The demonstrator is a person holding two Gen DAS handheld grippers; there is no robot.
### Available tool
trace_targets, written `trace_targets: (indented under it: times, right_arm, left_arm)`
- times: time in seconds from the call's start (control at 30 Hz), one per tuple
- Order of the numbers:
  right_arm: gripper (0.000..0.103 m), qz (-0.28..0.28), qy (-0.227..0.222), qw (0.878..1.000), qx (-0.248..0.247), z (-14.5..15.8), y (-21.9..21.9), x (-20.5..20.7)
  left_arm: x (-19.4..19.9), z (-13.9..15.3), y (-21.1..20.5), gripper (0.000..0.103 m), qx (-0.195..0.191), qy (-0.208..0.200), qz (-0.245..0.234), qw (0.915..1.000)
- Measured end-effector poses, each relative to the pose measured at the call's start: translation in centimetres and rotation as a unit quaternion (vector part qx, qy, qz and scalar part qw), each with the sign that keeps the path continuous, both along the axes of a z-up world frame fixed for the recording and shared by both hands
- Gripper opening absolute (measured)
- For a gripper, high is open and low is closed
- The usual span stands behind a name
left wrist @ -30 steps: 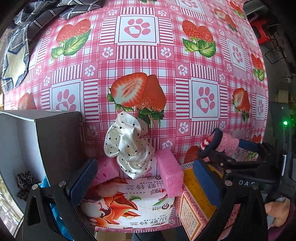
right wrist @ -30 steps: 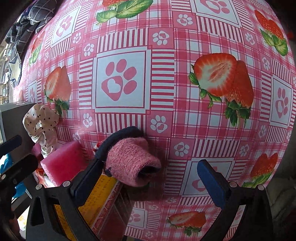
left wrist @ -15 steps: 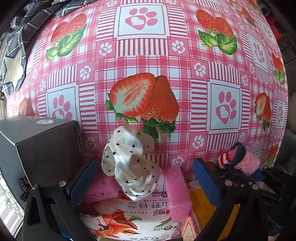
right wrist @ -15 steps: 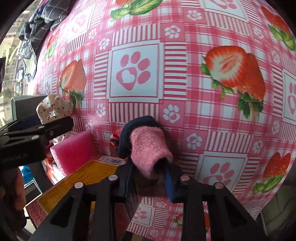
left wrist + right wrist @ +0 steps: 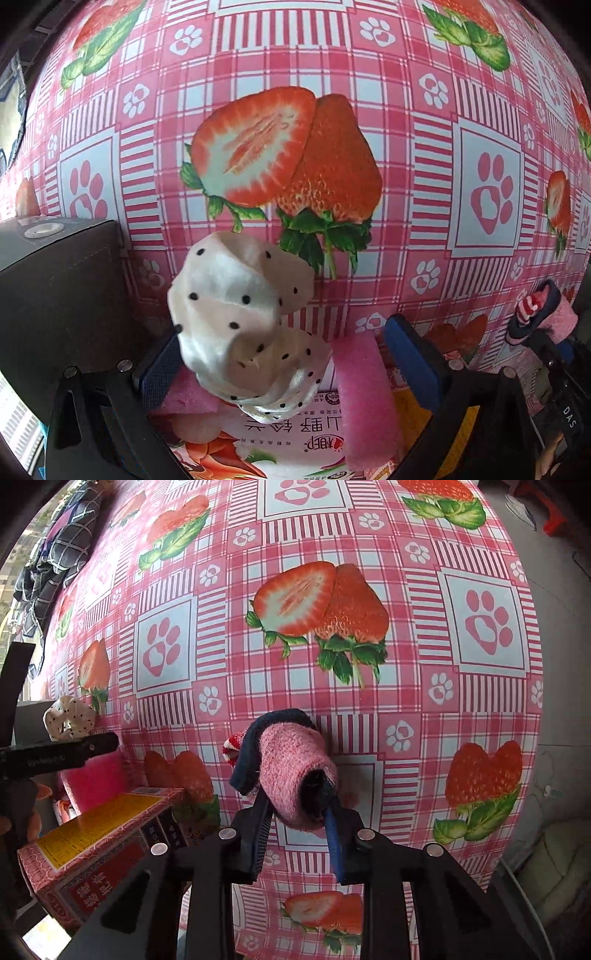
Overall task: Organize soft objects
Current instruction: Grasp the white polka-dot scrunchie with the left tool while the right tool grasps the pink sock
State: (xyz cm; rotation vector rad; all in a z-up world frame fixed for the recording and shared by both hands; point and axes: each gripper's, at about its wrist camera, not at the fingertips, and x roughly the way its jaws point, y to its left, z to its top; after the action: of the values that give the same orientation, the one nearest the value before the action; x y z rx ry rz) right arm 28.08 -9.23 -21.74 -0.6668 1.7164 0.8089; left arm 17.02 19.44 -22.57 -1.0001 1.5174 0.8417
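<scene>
A white polka-dot scrunchie (image 5: 243, 325) lies on a pink sponge (image 5: 364, 387) atop a printed packet (image 5: 266, 443); it also shows far left in the right wrist view (image 5: 70, 716). My left gripper (image 5: 284, 363) is open, its fingers on either side of the scrunchie. My right gripper (image 5: 297, 834) is shut on a rolled pink and navy sock (image 5: 291, 771), lifted off the tablecloth. The sock also shows at the right edge of the left wrist view (image 5: 546, 317).
A dark grey box (image 5: 62, 302) stands at the left. A red and yellow carton (image 5: 99, 845) lies by the packet. The strawberry tablecloth (image 5: 369, 664) covers the table. Plaid clothes (image 5: 55, 554) lie at the far left.
My right gripper closed on the sock and lifted it. My left gripper moved forward and down around the scrunchie, staying open.
</scene>
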Motion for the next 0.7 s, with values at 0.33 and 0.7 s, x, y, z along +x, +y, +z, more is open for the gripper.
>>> trace_targets:
  times: [0.33,0.7]
  right_arm:
    - [0.048,-0.004,-0.002,1.0,0.001,-2.2,1.7,1.2]
    - [0.037,0.008,-0.003,1.0,0.006,-1.8,1.6,-0.3]
  left_arm:
    - [1.6,-1.1,1.1,0.103,-0.013,-0.012,0.0,0.9998]
    - [1.2,-1.6,3.9,0.096,-0.011,-0.012,0.014,0.9998]
